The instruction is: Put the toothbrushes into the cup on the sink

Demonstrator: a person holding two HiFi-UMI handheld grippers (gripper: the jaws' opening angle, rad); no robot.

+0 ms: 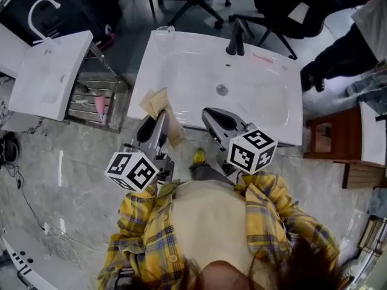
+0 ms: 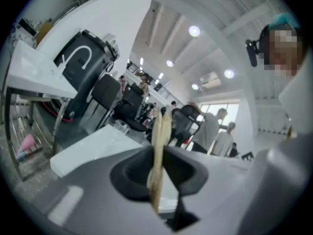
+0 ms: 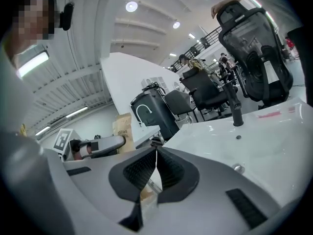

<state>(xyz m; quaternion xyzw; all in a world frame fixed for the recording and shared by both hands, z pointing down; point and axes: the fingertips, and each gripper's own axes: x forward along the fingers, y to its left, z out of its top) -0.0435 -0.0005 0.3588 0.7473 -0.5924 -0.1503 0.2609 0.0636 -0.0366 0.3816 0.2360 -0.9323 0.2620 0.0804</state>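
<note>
Left gripper point(image 1: 156, 121) is clamped edge-on on a kraft toothbrush packet point(image 1: 158, 104), at 7 o'clock over the sink point(image 1: 181, 71) front rim. Right gripper point(image 1: 213, 118) has its jaws fully together, maybe on a thin clear sliver; I can't tell what. Cup point(image 1: 166, 30) sits far off at the sink's 11 o'clock corner. Pink toothbrush point(image 1: 263, 58) lies at 1 o'clock by the faucet point(image 1: 234, 41).

Risks as I judge them:
- The thin packet may swivel or slip out of my pinch.
- The light cup may tip when I reach in.
- The brush may go in wrapped.
</note>
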